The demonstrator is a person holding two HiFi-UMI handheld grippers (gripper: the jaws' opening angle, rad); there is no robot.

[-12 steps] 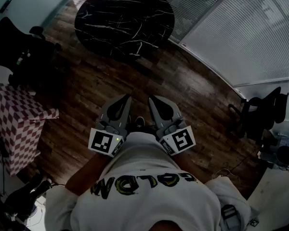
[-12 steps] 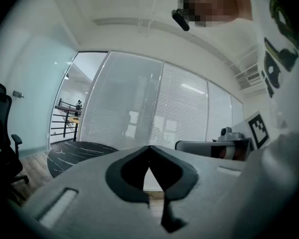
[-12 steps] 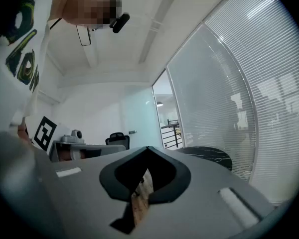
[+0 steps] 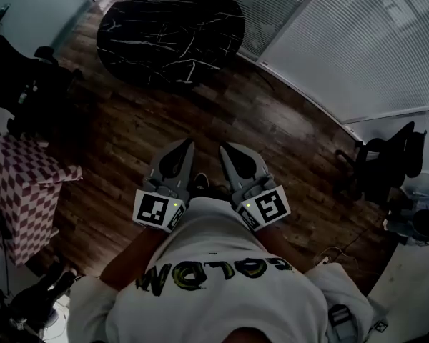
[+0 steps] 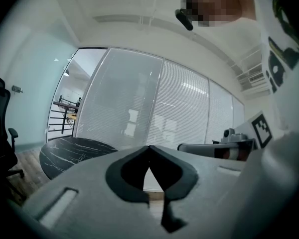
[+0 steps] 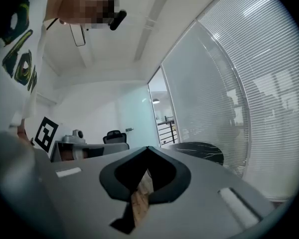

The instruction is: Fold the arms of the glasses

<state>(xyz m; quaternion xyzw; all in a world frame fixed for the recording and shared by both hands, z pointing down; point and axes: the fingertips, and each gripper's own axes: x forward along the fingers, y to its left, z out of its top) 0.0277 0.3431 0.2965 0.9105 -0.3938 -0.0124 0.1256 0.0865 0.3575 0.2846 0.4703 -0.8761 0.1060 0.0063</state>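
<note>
No glasses show in any view. In the head view my left gripper [image 4: 185, 146] and right gripper [image 4: 228, 149] are side by side close in front of the person's white shirt, above the wood floor. Both point forward and roughly level. The jaws of each meet at the tips with nothing between them. The left gripper view looks along its shut jaws [image 5: 149, 148] at a round black marble table [image 5: 74, 151]. The right gripper view looks along its shut jaws [image 6: 148, 149] at the same table [image 6: 197, 151] further off.
The round black table [image 4: 170, 31] stands ahead on the wood floor [image 4: 129, 141], beside a wall of white blinds [image 4: 357, 41]. A red-and-white checkered box [image 4: 21, 191] is at the left. Black office chairs stand at the left [image 4: 25, 84] and at the right [image 4: 386, 166].
The table and floor have slid slightly to the left in the head view. Both grippers keep the same place and stay shut.
</note>
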